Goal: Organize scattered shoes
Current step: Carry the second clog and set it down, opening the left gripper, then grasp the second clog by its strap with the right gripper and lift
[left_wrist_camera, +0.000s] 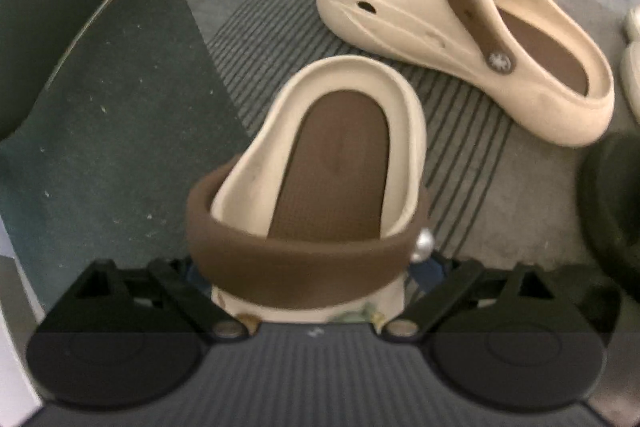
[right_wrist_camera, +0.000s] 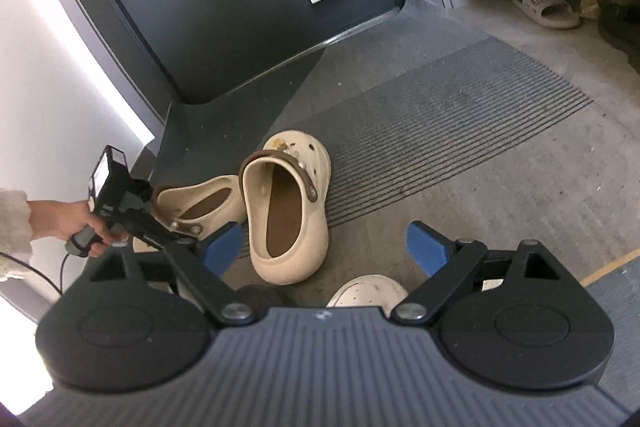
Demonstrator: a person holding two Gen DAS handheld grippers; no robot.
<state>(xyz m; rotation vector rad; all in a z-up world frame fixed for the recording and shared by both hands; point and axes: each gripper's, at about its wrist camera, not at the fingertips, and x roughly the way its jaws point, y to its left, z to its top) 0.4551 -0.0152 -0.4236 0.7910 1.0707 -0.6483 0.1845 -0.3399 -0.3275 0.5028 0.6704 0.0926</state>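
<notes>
L gripper (left_wrist_camera: 310,291): clamped on near clog (left_wrist_camera: 320,163) toe.
R gripper (right_wrist_camera: 326,245): jaws apart, empty.
2nd clog (left_wrist_camera: 468,31): ahead-right of L gripper, on mat (left_wrist_camera: 460,131).

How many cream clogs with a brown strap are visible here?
2. One clog is gripped at its toe end by the left tongs. The other clog lies free on the floor mat, right beside it. Others may be out of view.

grey mat (right_wrist_camera: 460,131) carrying cream clog (right_wrist_camera: 288,211).
</notes>
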